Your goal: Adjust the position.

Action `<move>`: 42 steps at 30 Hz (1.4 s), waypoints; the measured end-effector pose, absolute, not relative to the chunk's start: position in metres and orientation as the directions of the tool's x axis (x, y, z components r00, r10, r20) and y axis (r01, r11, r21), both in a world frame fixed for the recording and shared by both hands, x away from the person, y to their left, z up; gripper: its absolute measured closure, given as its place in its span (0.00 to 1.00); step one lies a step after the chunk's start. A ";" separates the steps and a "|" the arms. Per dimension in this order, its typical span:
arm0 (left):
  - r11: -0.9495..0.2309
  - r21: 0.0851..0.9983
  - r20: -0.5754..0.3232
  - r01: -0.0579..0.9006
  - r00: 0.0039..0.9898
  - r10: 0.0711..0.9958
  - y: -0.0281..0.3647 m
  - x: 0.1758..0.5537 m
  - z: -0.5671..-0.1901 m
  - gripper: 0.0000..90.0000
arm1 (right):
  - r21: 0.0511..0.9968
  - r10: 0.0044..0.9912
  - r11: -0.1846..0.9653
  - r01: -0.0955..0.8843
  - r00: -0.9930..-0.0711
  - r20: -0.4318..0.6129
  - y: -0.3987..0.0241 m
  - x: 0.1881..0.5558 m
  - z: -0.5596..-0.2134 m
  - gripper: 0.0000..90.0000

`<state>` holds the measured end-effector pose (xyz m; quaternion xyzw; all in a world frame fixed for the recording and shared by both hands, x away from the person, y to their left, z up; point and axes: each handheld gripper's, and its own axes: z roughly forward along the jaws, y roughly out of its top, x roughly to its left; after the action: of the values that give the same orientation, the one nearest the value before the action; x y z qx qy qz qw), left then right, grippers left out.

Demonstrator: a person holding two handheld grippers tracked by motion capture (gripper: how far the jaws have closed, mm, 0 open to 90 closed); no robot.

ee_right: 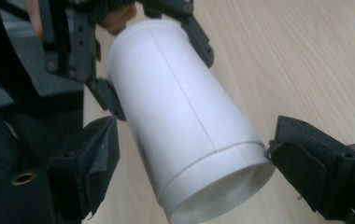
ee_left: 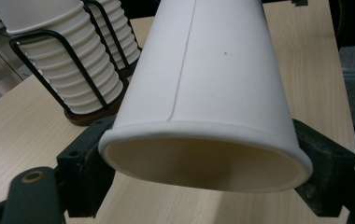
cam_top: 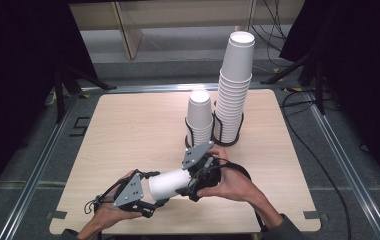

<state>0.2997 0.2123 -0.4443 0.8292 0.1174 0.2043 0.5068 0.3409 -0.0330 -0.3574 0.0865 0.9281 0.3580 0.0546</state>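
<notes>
The setting is a lab-style recording station, not a home or shop. A light wooden table sits inside a metal rail frame on a grey floor. Black curtains screen both sides — loose cables trail across the floor at the right, and tripod legs stand beside the table.

A pale wooden table with rounded corners carries two black wire holders, touching side by side toward its far edge — the left holder keeps a short stack of white cups, the right holder a tall stack.
</notes>
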 end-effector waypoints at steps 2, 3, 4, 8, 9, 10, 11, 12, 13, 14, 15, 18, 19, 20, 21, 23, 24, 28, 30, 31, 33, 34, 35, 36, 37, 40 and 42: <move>-0.471 0.882 0.225 -0.015 0.892 0.393 0.212 0.299 -0.444 0.20 | 0.648 0.187 0.756 0.089 -0.979 -0.083 -0.028 0.339 -0.360 0.18; -0.470 0.882 0.220 -0.011 0.894 0.390 0.212 0.299 -0.444 0.20 | 0.632 0.190 0.770 0.091 -0.978 -0.090 -0.026 0.337 -0.361 0.18; -0.482 0.876 0.227 -0.015 0.894 0.386 0.212 0.299 -0.443 0.20 | 0.621 0.165 0.782 0.048 -0.977 -0.133 -0.024 0.338 -0.362 0.18; -0.504 0.864 0.239 -0.023 0.898 0.368 0.212 0.298 -0.442 0.20 | 0.577 0.147 0.816 0.029 -0.976 -0.160 -0.017 0.334 -0.368 0.18; -0.505 0.863 0.245 -0.030 0.898 0.365 0.212 0.297 -0.442 0.20 | 0.552 0.118 0.834 0.000 -0.977 -0.178 -0.014 0.333 -0.371 0.18; -0.519 0.854 0.256 -0.039 0.900 0.353 0.212 0.297 -0.442 0.20 | 0.552 0.118 0.834 0.000 -0.977 -0.178 -0.014 0.333 -0.371 0.18; -0.520 0.853 0.261 -0.045 0.900 0.350 0.211 0.296 -0.442 0.20 | 0.516 0.089 0.856 -0.033 -0.974 -0.210 -0.010 0.332 -0.375 0.18; -0.515 0.856 0.255 -0.042 0.902 0.349 0.210 0.296 -0.442 0.20 | 0.516 0.089 0.856 -0.033 -0.974 -0.210 -0.010 0.332 -0.375 0.18; -0.522 0.851 0.261 -0.052 0.905 0.336 0.210 0.296 -0.441 0.21 | 0.508 0.083 0.860 -0.038 -0.974 -0.213 -0.009 0.331 -0.376 0.18; -0.526 0.849 0.267 -0.056 0.904 0.334 0.210 0.295 -0.441 0.21 | 0.494 0.073 0.868 -0.043 -0.974 -0.213 -0.007 0.331 -0.379 0.19; -0.523 0.850 0.265 -0.058 0.906 0.331 0.210 0.294 -0.441 0.21 | 0.490 0.065 0.870 -0.049 -0.975 -0.212 -0.006 0.331 -0.381 0.19; -0.533 0.842 0.281 -0.080 0.909 0.309 0.209 0.293 -0.441 0.21 | 0.467 0.052 0.883 -0.051 -0.977 -0.205 -0.002 0.331 -0.387 0.20; -0.534 0.842 0.284 -0.081 0.908 0.309 0.208 0.292 -0.441 0.21 | 0.464 0.041 0.884 -0.060 -0.978 -0.205 -0.002 0.331 -0.388 0.20; -0.544 0.835 0.290 -0.084 0.907 0.305 0.208 0.292 -0.441 0.21 | 0.459 0.038 0.887 -0.061 -0.978 -0.203 -0.001 0.330 -0.389 0.21; -0.549 0.831 0.291 -0.085 0.909 0.300 0.208 0.292 -0.442 0.21 | 0.456 0.033 0.888 -0.062 -0.980 -0.196 0.000 0.329 -0.390 0.22; -0.565 0.820 0.301 -0.090 0.908 0.291 0.208 0.292 -0.442 0.21 | 0.436 0.008 0.896 -0.086 -0.978 -0.210 0.001 0.329 -0.391 0.23; -0.563 0.822 0.297 -0.088 0.909 0.292 0.208 0.291 -0.442 0.21 | 0.429 0.002 0.899 -0.094 -0.976 -0.217 0.001 0.329 -0.391 0.24; -0.578 0.811 0.303 -0.092 0.911 0.280 0.206 0.291 -0.444 0.21 | 0.402 -0.017 0.909 -0.107 -0.975 -0.219 0.004 0.328 -0.394 0.25; -0.581 0.809 0.302 -0.091 0.912 0.277 0.206 0.291 -0.444 0.20 | 0.390 -0.026 0.914 -0.116 -0.973 -0.228 0.004 0.328 -0.395 0.26; -0.579 0.810 0.300 -0.088 0.912 0.281 0.206 0.291 -0.444 0.19 | 0.391 -0.041 0.911 -0.135 -0.970 -0.239 0.004 0.330 -0.396 0.26; -0.567 0.820 0.285 -0.078 0.915 0.286 0.207 0.292 -0.444 0.17 | 0.396 -0.032 0.910 -0.123 -0.973 -0.228 0.004 0.329 -0.396 0.26; -0.547 0.833 0.281 -0.080 0.913 0.294 0.208 0.293 -0.445 0.14 | 0.397 -0.015 0.912 -0.105 -0.975 -0.223 0.002 0.328 -0.395 0.26; -0.547 0.833 0.281 -0.080 0.913 0.294 0.208 0.293 -0.445 0.13 | 0.404 -0.036 0.906 -0.126 -0.974 -0.225 0.002 0.329 -0.395 0.26; -0.494 0.868 0.245 -0.060 0.916 0.319 0.209 0.294 -0.446 0.11 | 0.412 -0.011 0.906 -0.103 -0.976 -0.218 0.000 0.329 -0.394 0.26; -0.494 0.868 0.245 -0.060 0.916 0.319 0.209 0.294 -0.446 0.11 | 0.412 -0.011 0.906 -0.103 -0.976 -0.218 0.000 0.329 -0.394 0.26; -0.437 0.898 0.204 -0.044 0.924 0.324 0.215 0.297 -0.445 0.11 | 0.471 -0.010 0.877 -0.092 -0.985 -0.174 -0.006 0.333 -0.392 0.26; -0.389 0.921 0.172 -0.035 0.930 0.324 0.218 0.297 -0.444 0.11 | 0.512 0.000 0.857 -0.064 -0.992 -0.124 -0.013 0.335 -0.390 0.26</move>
<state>0.2973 0.2175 -0.4435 0.8170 0.0887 0.1646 0.5455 0.3354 -0.0127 -0.3903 -0.0166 0.9616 0.2673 0.0601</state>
